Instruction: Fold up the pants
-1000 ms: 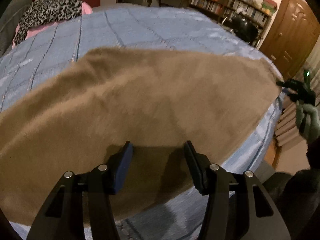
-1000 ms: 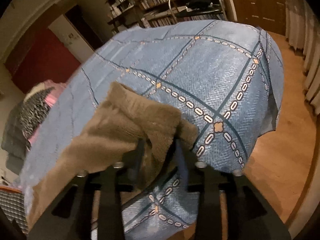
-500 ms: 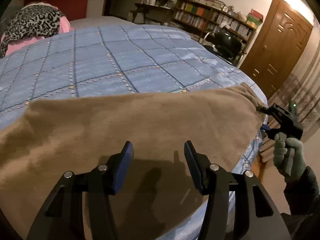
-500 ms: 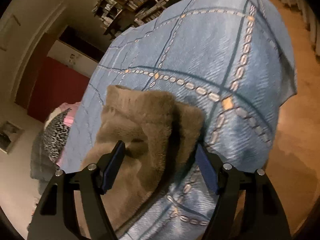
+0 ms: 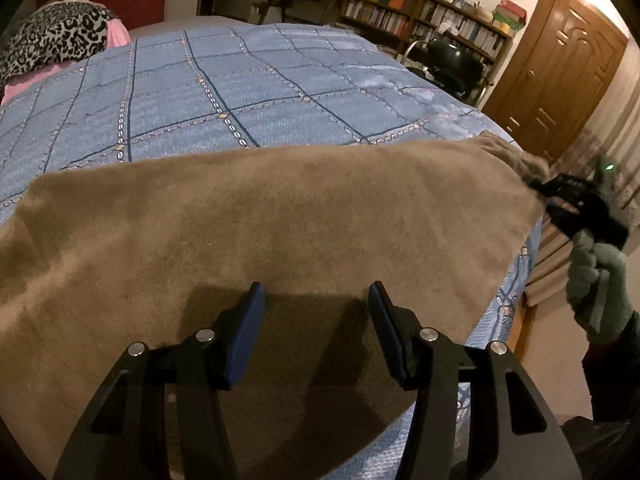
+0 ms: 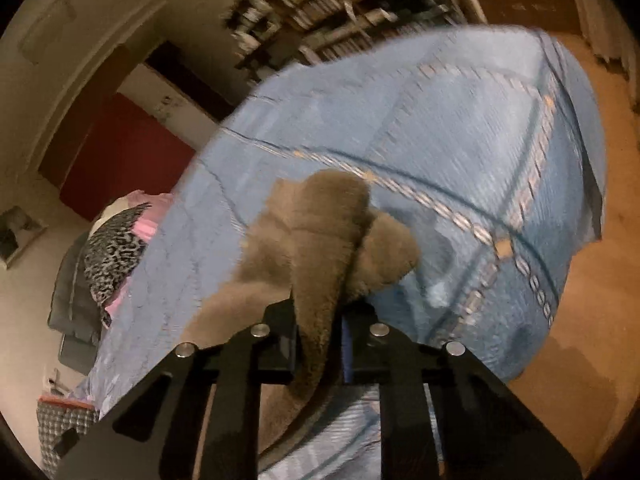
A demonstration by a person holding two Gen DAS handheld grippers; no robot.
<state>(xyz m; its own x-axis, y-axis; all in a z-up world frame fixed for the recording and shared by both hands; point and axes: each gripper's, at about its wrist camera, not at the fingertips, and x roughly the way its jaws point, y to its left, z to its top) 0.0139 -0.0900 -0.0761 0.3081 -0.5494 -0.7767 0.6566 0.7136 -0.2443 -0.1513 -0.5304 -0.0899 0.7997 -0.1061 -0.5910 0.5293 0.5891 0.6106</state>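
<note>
The brown fleece pants (image 5: 280, 240) lie spread along the near edge of the bed (image 5: 248, 92), on its blue checked cover, with one end reaching the near right corner. That end is bunched into a ridge, and the right gripper (image 6: 318, 334) has it between its jaws, which are closing hard on the fabric; the pads already press on the fleece from both sides. The left wrist view shows the same gripper at the bed's corner, carried by a gloved hand (image 5: 596, 284).

The left gripper (image 5: 316, 336) hangs over the middle of the pants near the bed's front edge, jaws about half open, nothing between them and no fabric pinched.

Risks noted:
- The right grip takes a thick roll of pile, not a flat hem. It may hold only the outer layer, so the under layer could drop away when the end is lifted.
- The pants already sit at the bed's edge and corner. A pull toward the floor side could drag them off.
- With the left gripper free, nothing pins the middle; carrying the right end over could slide the whole garment instead of creasing it.
- The right view is blurred, so the depth of bite cannot be confirmed.
</note>
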